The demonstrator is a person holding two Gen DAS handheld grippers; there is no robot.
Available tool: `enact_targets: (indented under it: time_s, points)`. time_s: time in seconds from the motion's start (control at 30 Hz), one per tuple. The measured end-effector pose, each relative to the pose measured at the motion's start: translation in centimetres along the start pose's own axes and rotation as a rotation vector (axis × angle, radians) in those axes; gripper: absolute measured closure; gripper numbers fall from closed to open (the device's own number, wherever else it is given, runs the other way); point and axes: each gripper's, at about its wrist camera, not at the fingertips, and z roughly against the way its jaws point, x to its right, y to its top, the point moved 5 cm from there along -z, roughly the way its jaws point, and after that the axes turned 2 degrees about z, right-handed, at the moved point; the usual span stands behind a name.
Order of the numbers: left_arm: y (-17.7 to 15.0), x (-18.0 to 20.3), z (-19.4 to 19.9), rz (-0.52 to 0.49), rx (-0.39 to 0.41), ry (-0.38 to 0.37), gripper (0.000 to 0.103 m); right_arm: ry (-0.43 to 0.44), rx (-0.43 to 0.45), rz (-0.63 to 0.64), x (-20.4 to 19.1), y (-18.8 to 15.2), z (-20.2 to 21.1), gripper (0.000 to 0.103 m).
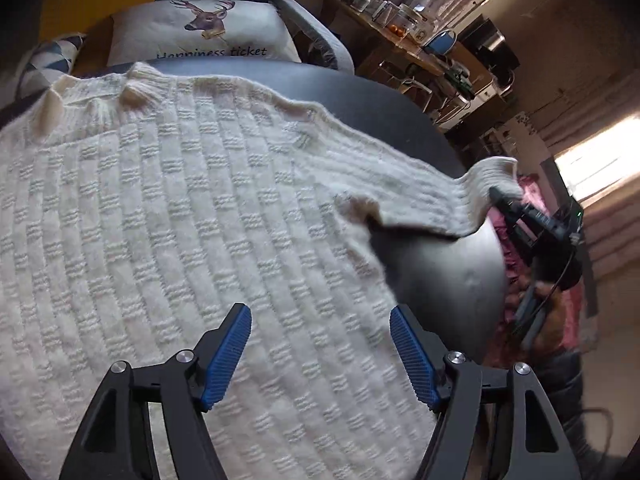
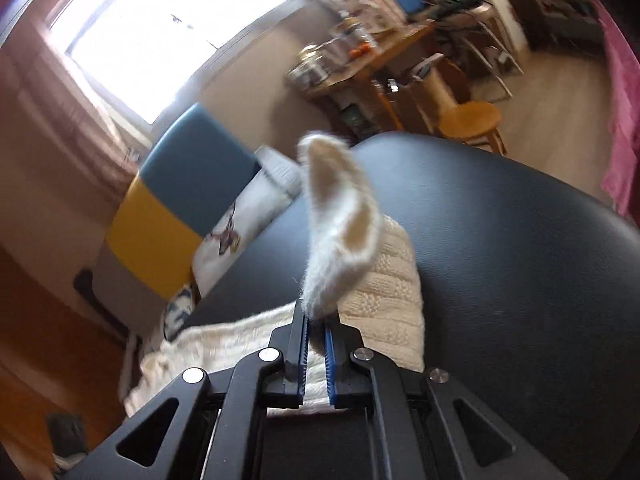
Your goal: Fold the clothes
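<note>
A cream knitted sweater [image 1: 180, 208] lies spread flat over a dark round table [image 1: 448, 280], its collar toward the far edge and one sleeve [image 1: 440, 196] stretched out to the right, past the table's rim. The right gripper [image 2: 316, 320] has its jaws closed tight on the ribbed cuff [image 2: 340, 232] at the end of that sleeve; the cuff stands up out of the pads, lifted off the tabletop, with its opening gaping toward the camera. In the left wrist view the same gripper shows as a dark tool at the sleeve's tip. The left gripper [image 1: 320, 344] hovers over the body of the sweater with its blue pads [image 1: 228, 356] spread wide and nothing between them. Beyond the table stands a sofa with a white cushion [image 1: 204, 32] printed with a deer head, and a patterned blue and white cushion [image 1: 48, 60] beside it. Further off, a wooden side table [image 1: 404, 48] carries clear jars and boxes whose contents are too small to tell, apart from some orange fruit [image 1: 397, 30], and a blue container [image 1: 440, 42]. A round wooden stool [image 2: 470, 118] stands near it on the floor. A bright window [image 2: 168, 28] lights the room, and pink fabric [image 2: 622, 120] hangs at the right edge.
</note>
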Motion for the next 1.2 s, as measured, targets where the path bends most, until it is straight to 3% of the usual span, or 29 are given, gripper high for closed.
enact_targets:
  time_s: [0.13, 0.37, 0.53, 0.7, 0.77, 0.8, 0.83, 0.9, 1.03, 1.2]
  points:
    - [3.6, 3.2, -2.2, 0.071, -0.066, -0.184, 0.027, -0.083, -0.105, 0.26, -5.6, -3.7, -3.2, 0.097]
    - [7.4, 5.5, -8.1, 0.24, -0.18, -0.316, 0.027, -0.149, -0.14, 0.38, -7.3, -7.0, -4.9, 0.097]
    - [9.4, 6.5, -10.4, 0.323, -0.21, -0.35, 0.026, -0.184, -0.122, 0.485, -8.7, -8.3, -4.3, 0.097]
    - [10.2, 7.4, -13.4, 0.343, -0.263, -0.314, 0.024, -0.212, -0.116, 0.592, -10.2, -9.6, -4.9, 0.097]
    - [10.1, 7.7, -14.0, 0.32, -0.251, -0.281, 0.035, -0.224, -0.116, 0.598, -10.2, -9.8, -5.2, 0.096]
    - [10.1, 8.1, -14.2, 0.282, -0.242, -0.264, 0.066, -0.233, -0.109, 0.598, -10.2, -9.9, -5.2, 0.095]
    - [9.9, 8.4, -14.5, 0.25, -0.242, -0.253, 0.096, -0.241, -0.1, 0.595, -10.1, -9.8, -5.2, 0.094]
    - [9.7, 8.9, -14.6, 0.21, -0.232, -0.231, 0.096, -0.213, -0.102, 0.56, -9.7, -9.8, -5.0, 0.083]
    - [10.2, 9.5, -13.7, 0.149, -0.185, -0.198, 0.096, -0.136, -0.04, 0.402, -8.1, -8.7, -2.4, 0.081]
    - [12.3, 11.0, -10.3, 0.049, -0.07, -0.172, 0.096, 0.104, -0.031, -0.099, -2.4, -7.7, 0.6, 0.077]
